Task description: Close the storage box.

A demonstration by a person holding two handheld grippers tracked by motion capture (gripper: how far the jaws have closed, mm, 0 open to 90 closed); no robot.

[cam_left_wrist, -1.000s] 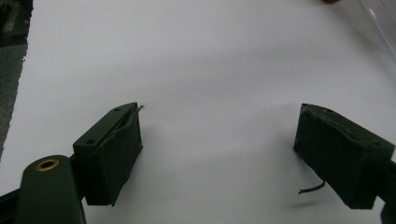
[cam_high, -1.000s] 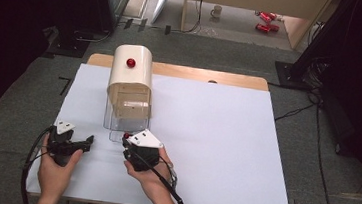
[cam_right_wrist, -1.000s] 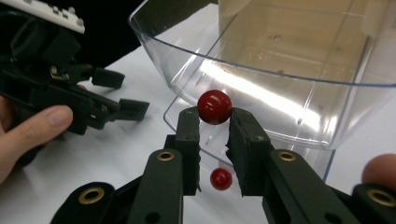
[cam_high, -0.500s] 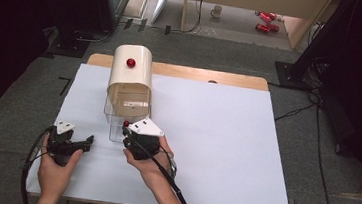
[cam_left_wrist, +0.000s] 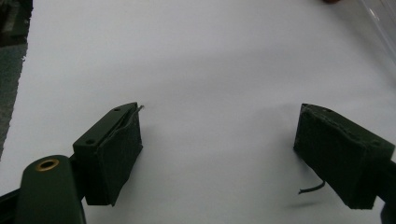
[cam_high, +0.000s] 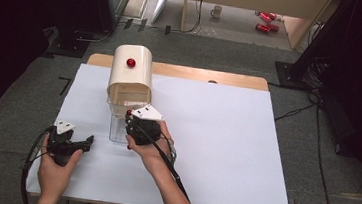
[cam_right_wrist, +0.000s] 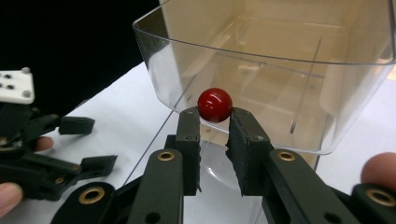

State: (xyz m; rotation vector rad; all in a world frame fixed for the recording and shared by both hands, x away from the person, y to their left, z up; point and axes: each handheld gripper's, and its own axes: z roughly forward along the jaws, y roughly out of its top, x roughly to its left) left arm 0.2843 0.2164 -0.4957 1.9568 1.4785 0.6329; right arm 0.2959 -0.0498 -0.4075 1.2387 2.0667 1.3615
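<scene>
Red knob point(cam_right_wrist: 215, 105), black tongs point(cam_right_wrist: 214, 122), white table cover point(cam_high: 226, 136).

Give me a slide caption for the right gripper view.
Right gripper pinching a red knob on a clear plastic drawer.

Both grippers black: left gripper point(cam_left_wrist: 219, 154) with worn foam pads, right gripper point(cam_right_wrist: 215, 140) brass-eyed rivets, apparently bare forearms.

A cream, round-topped box point(cam_high: 130, 75) with 1 red knob point(cam_high: 131, 62) on top stands at the far left of the white sheet. A clear plastic drawer point(cam_right_wrist: 275, 70) juts from its near side, open and empty. The drawer's red ball handle point(cam_right_wrist: 215, 105) sits pinched between 2 black jaws.
</scene>
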